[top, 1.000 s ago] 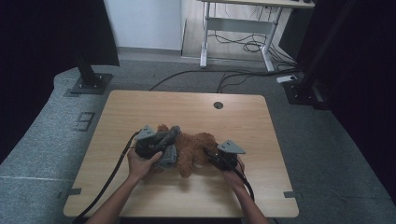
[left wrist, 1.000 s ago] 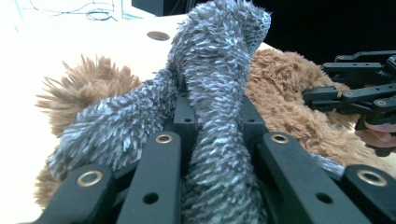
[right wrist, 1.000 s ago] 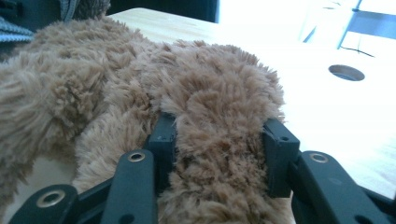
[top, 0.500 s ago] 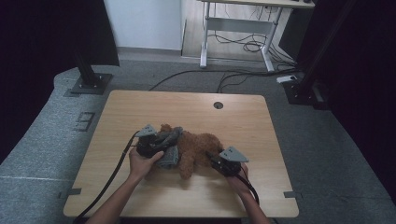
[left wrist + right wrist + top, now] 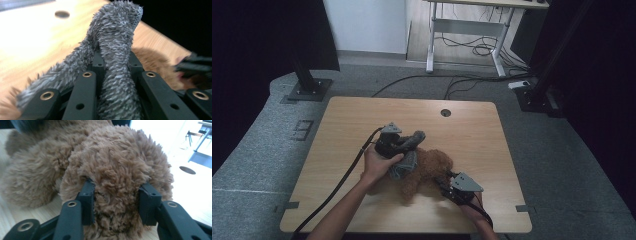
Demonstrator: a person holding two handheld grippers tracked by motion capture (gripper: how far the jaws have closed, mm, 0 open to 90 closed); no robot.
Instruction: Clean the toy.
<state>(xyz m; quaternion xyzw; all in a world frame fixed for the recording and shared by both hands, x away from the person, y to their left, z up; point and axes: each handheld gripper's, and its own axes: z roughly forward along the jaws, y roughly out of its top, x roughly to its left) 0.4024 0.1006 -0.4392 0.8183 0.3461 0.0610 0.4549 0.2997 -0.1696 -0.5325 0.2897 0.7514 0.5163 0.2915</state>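
Where the person's right hand comes in at the near edge of the bench (image 5: 342, 125), the right hand-held gripper (image 5: 446, 184) has its two black jaws set either side of a rounded part of the brown plush toy (image 5: 428, 169); the right gripper view shows the pads sunk into the fur on both sides, so it is clamped on the toy, and its jaws have just been opening a little with the toy between them. The toy lies on the wood near the middle of the bench, toward the near side. Just beyond it and to its left, the left hand-held gripper (image 5: 412, 141) has its jaws closed together on a strip of grey fuzzy cloth (image 5: 117, 50), which stands up between the jaws and folds over at its top in the left gripper view. More of the cloth hangs down against the toy's left side. Farther off, a round hole (image 5: 445, 113) sits in the benchtop near its far edge.
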